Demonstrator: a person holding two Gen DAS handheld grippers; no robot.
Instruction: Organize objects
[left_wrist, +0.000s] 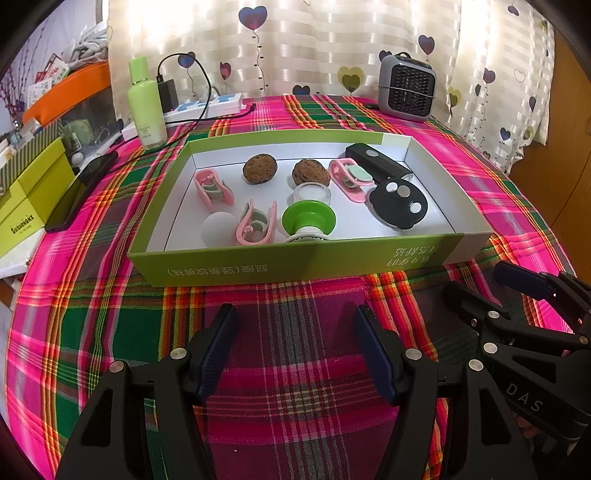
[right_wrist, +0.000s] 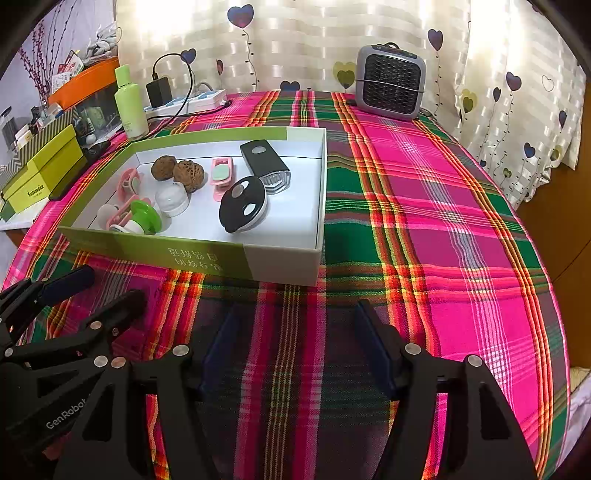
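- Plaid cloth (left_wrist: 110, 325) in pink, green and orange, spread right across the worktop.
- Behind, a pale striped curtain (left_wrist: 314, 44) printed with hearts; strong light coming through.
- At the far edge, one small grey heater (left_wrist: 406, 86), standing upright.
- Far left: one green bottle (left_wrist: 146, 103) upright, one white power strip (left_wrist: 207, 105) with a black charger (left_wrist: 168, 94) plugged in, cable looping over the cloth.
- Left edge crowded: one yellow-green carton (left_wrist: 26, 206), one dark phone (left_wrist: 79, 192) flat beside it, an orange-rimmed bin (left_wrist: 66, 92) behind.
- Centre stage, one shallow green-and-white box (left_wrist: 295, 264) resting on the cloth, open on top, everything for sorting already inside it.
- Count inside: two brown walnuts (left_wrist: 259, 168) side by side near the back wall.
- Three pink clips (left_wrist: 213, 189): one at left, one at front, one at right beside the black pieces.
- One white ball (left_wrist: 218, 229) at the front left, touching the front clip.
- One green-collared cup (left_wrist: 309, 219) lying tipped at the front wall; one clear round jar (left_wrist: 312, 192) just behind it.
- One black bar-shaped light (left_wrist: 376, 162) in the back right corner; one black rounded gadget (left_wrist: 399, 203) with silver buttons in front of it.
- Left claw (left_wrist: 295, 350) hovering over bare cloth in front of the box, parted about halfway, nothing between the pads.
- Right claw (right_wrist: 295, 350) alongside it, likewise parted and empty, over cloth near the box's right front corner.
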